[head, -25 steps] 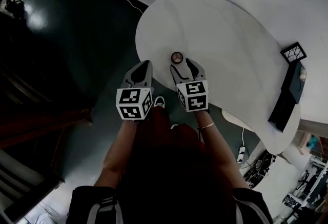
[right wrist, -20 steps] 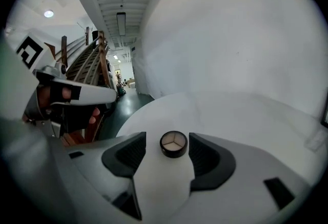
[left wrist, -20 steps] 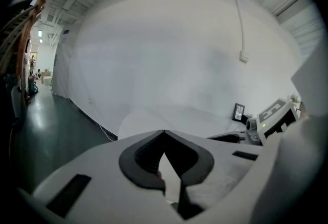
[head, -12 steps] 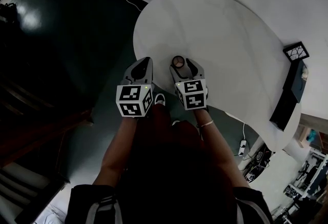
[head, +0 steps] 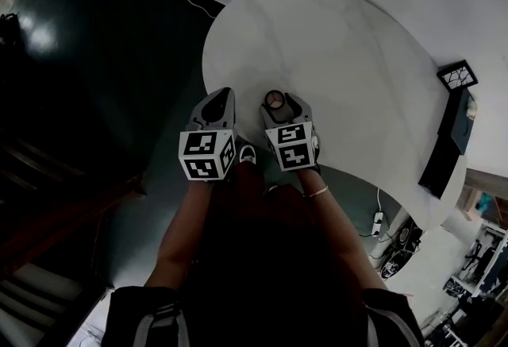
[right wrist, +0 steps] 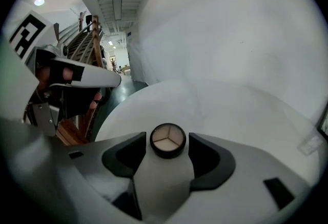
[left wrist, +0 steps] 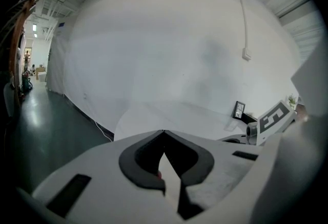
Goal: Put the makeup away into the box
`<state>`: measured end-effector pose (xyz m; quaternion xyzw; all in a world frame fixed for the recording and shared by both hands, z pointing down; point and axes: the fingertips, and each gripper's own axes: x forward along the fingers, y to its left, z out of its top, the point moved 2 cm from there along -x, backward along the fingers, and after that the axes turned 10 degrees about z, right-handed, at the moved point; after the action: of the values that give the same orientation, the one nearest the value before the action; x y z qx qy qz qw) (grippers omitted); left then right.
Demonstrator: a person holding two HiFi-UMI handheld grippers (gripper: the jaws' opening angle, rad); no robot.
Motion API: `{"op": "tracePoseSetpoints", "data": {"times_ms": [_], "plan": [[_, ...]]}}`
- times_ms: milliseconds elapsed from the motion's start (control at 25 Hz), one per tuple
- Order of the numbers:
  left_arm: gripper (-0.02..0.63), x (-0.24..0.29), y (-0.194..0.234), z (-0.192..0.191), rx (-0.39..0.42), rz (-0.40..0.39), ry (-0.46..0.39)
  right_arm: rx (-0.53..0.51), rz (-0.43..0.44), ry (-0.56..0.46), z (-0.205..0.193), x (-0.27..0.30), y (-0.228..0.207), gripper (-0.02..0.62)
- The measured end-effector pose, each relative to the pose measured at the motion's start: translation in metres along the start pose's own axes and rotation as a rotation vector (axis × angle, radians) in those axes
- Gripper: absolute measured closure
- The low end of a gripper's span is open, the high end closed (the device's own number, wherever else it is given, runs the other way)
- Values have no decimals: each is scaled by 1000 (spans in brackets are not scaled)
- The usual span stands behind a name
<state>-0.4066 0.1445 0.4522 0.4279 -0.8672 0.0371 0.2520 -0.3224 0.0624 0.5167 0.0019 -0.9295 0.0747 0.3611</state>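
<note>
**A:** What is new since a second ago?

**B:** My right gripper has moved up to the makeup pot. Before, the pot lay just past its tips. Now it sits right between them.

**A:** Are you holding it?

**B:** No. The two jaws are apart, one on each side of the pot and very close to it. I cannot tell if they touch it.

**A:** And your other one?

**B:** My left gripper has stayed beside the right one, just off the near edge of the table, over the dark floor. Its jaws are pressed together, with nothing between them.

**A:** What does the pot look like?

**B:** It is small and round, with a black rim. The inside is pale and cut into three parts, like slices of a pie. It lies flat on the white table, close to the edge near me.

**A:** Where is the box?

**B:** A dark box sits at the far right end of the table, well apart from the pot.
</note>
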Motion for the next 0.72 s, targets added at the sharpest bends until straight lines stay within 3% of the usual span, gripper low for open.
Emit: {"op": "tracePoseSetpoints", "data": {"times_ms": [720], "plan": [[583,6,7,-3,4,-25,17,-23,7,22,1,2,0,371]]}}
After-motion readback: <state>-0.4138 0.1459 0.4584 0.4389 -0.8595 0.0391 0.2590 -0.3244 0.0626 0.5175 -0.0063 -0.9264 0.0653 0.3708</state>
